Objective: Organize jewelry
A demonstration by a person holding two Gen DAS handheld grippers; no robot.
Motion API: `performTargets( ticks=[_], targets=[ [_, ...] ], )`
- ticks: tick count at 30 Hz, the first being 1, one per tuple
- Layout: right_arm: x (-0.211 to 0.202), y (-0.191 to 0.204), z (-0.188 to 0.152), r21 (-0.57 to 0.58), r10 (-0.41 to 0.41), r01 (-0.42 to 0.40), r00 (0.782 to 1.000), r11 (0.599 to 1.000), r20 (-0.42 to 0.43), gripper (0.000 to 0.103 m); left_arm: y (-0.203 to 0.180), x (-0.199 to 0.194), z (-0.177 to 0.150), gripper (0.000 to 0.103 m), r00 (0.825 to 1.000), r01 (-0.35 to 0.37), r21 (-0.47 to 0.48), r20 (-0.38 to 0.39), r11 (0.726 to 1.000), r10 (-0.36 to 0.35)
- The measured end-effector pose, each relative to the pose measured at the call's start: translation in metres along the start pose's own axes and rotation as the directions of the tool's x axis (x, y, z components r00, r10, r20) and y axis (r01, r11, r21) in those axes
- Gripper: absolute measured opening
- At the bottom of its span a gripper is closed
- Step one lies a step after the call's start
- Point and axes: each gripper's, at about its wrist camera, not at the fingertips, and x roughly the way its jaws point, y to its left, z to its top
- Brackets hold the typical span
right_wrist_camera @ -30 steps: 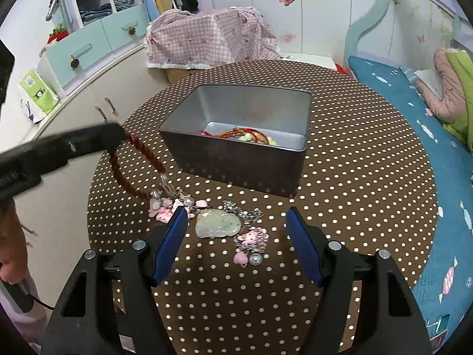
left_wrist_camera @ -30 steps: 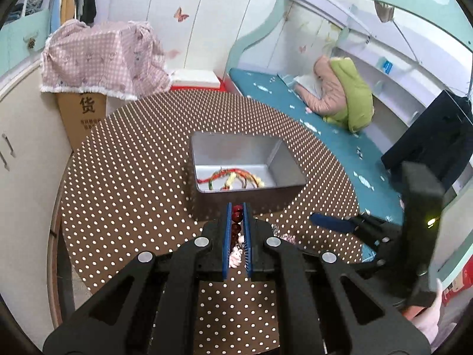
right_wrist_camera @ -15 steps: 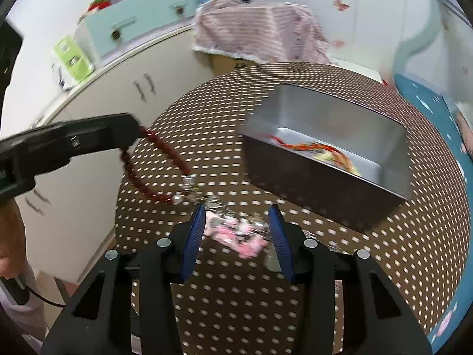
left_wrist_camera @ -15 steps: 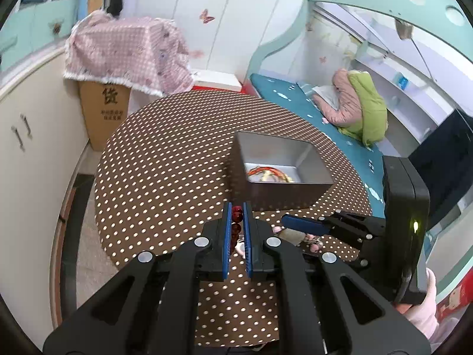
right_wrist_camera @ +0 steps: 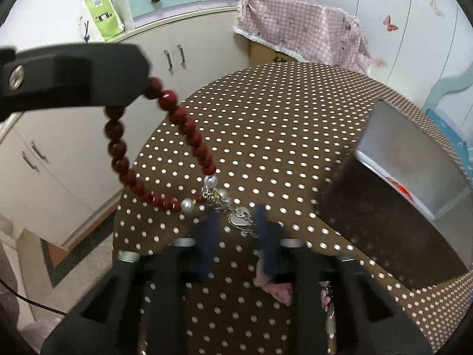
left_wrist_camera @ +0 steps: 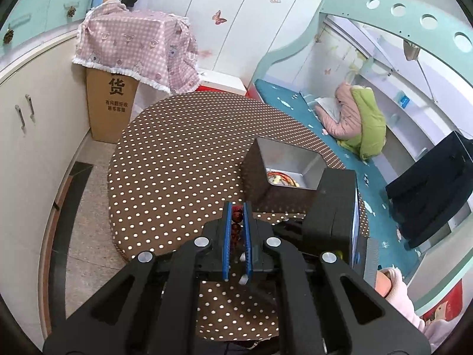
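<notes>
Bracelet (right_wrist_camera: 189, 130) hanging above table (right_wrist_camera: 280, 118), red beads clamped in left gripper (left_wrist_camera: 236, 211); right gripper (right_wrist_camera: 236, 222) jaws just closing, blurred, around charm (right_wrist_camera: 240, 217); probably readies two-handed carry to tin (right_wrist_camera: 414, 159).

We see a round table with a brown dotted cloth (left_wrist_camera: 177, 159). Behind it stands a brown cardboard box (left_wrist_camera: 111, 109) under a pink checked cloth (left_wrist_camera: 133, 44). A green and pink coat (left_wrist_camera: 359, 124) lies on the blue bed (left_wrist_camera: 283, 100).
</notes>
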Motion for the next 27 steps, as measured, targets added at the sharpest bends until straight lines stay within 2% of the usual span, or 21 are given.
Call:
performTargets(
  ticks=[4,9,21,27],
  targets=[
    [-0.001,-0.013,-0.001,0.062,0.044,-0.043,0.999,0.997,-0.005,0.001,0.009,-0.001,-0.003,0.008,1.000,-0.021,-0.020,-0.002,1.000,0.021],
    [-0.020,-0.032,-0.004,0.136,0.030,-0.032,0.999,0.990,0.018,0.000,0.021,0.002,-0.005,0.008,0.999,-0.043,-0.046,-0.014,0.998,0.043],
    [-0.078,-0.051,-0.002,0.190,-0.027,0.002,0.991,0.982,0.133,0.000,0.033,0.007,-0.013,0.007,0.997,-0.077,-0.079,-0.036,0.994,0.075],
    [-0.104,-0.069,-0.006,0.257,-0.110,0.062,0.978,0.964,0.176,0.000,0.033,0.004,-0.012,0.008,0.997,-0.075,-0.082,-0.027,0.994,0.073]
  ],
)
